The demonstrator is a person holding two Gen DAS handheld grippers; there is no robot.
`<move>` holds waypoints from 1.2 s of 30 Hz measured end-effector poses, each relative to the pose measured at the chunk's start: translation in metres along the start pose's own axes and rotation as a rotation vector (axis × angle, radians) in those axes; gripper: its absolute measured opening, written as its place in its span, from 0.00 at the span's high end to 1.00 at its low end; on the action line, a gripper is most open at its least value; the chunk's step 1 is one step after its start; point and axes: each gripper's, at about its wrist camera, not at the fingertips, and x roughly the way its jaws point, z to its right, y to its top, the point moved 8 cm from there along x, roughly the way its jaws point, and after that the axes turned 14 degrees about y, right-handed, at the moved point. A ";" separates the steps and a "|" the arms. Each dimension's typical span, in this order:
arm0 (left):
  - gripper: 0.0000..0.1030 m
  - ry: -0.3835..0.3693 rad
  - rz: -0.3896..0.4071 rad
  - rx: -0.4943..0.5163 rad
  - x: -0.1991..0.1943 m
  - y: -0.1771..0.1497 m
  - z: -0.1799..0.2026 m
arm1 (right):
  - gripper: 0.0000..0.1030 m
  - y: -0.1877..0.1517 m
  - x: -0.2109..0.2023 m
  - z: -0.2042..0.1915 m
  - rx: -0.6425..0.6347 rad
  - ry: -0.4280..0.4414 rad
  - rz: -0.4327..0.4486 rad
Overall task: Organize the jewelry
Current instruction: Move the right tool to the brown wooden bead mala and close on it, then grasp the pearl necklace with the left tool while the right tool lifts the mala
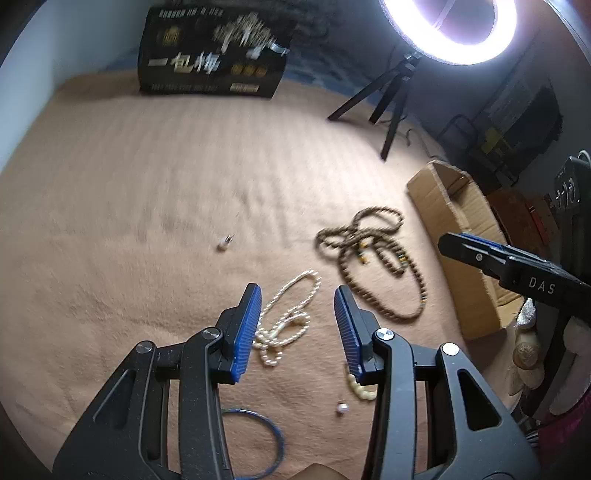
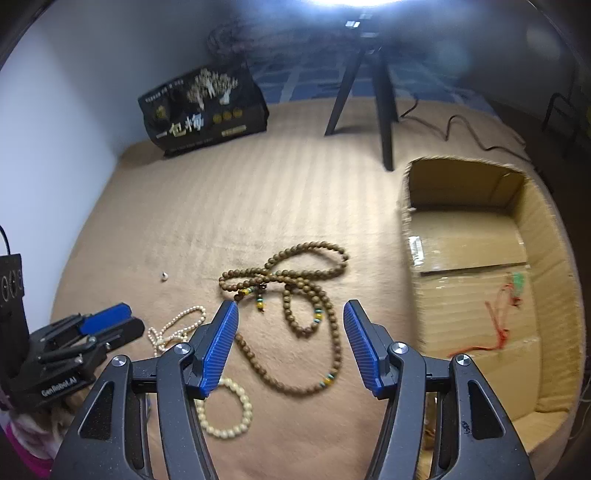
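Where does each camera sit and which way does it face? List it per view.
Left wrist: on the left gripper, facing the pearl necklace; right gripper at the right edge.
Right wrist: on the right gripper, facing the wooden bead necklace; left gripper lower left.
Shared: both necklaces, cardboard box, tripod.

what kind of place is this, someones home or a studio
Probably a room at home turned into a makeshift recording spot, not a proper studio. The jewelry lies on a tan blanket, seemingly a bed against a wall, lit by a ring light on a small tripod, with a worn cardboard box alongside.
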 end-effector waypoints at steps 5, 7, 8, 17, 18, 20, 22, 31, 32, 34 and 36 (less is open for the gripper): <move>0.60 -0.005 -0.042 -0.007 0.016 -0.004 -0.008 | 0.38 0.001 0.030 0.002 0.052 0.019 -0.050; 0.60 -0.008 -0.049 -0.004 0.020 -0.005 -0.009 | 0.38 0.003 0.039 0.004 0.066 0.017 -0.060; 0.60 -0.009 -0.053 0.000 0.022 -0.006 -0.009 | 0.37 0.004 0.043 0.005 0.072 0.013 -0.065; 0.60 -0.020 -0.070 0.009 0.033 -0.007 -0.004 | 0.34 0.007 0.067 0.027 0.216 0.026 -0.061; 0.60 -0.021 -0.071 0.012 0.034 -0.007 -0.004 | 0.33 0.007 0.069 0.028 0.240 0.039 -0.056; 0.60 -0.019 -0.072 0.022 0.036 -0.008 -0.001 | 0.31 0.009 0.072 0.030 0.268 0.035 -0.051; 0.60 -0.015 -0.074 0.036 0.038 -0.009 0.000 | 0.31 0.009 0.076 0.031 0.288 0.029 -0.049; 0.60 -0.002 -0.081 0.067 0.045 -0.009 0.005 | 0.21 0.018 0.092 0.022 0.228 -0.068 -0.079; 0.60 -0.002 -0.081 0.066 0.045 -0.009 0.005 | 0.21 0.017 0.094 0.020 0.211 -0.084 -0.091; 0.60 -0.002 -0.083 0.066 0.046 -0.009 0.005 | 0.21 0.017 0.099 0.017 0.176 -0.126 -0.113; 0.60 -0.001 -0.081 0.072 0.046 -0.009 0.006 | 0.21 0.017 0.101 0.015 0.150 -0.145 -0.131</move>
